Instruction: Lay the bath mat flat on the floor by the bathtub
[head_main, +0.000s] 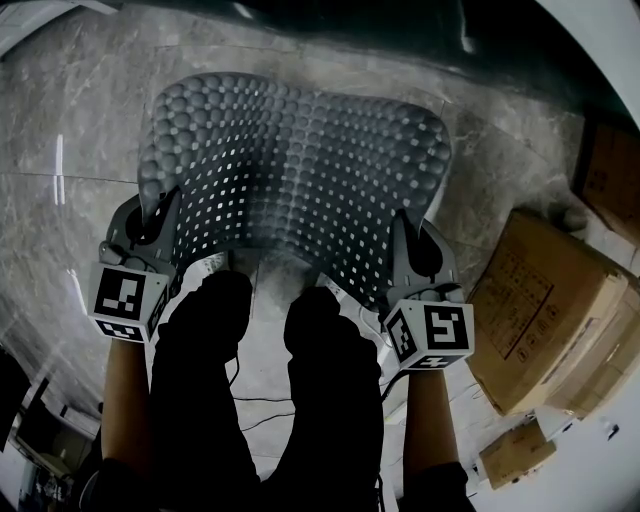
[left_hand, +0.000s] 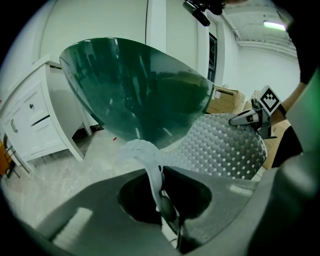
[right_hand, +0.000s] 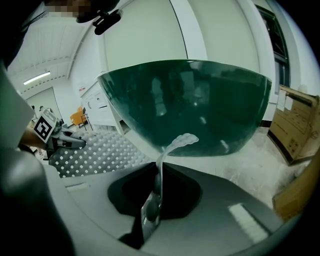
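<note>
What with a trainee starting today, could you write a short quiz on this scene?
1. True or false: the left claw is open.
2. What does the right claw hold? A) bath mat B) towel C) nothing
3. Fill in: the bathtub is dark ____.
Key: 1 false; 2 A; 3 green.
</note>
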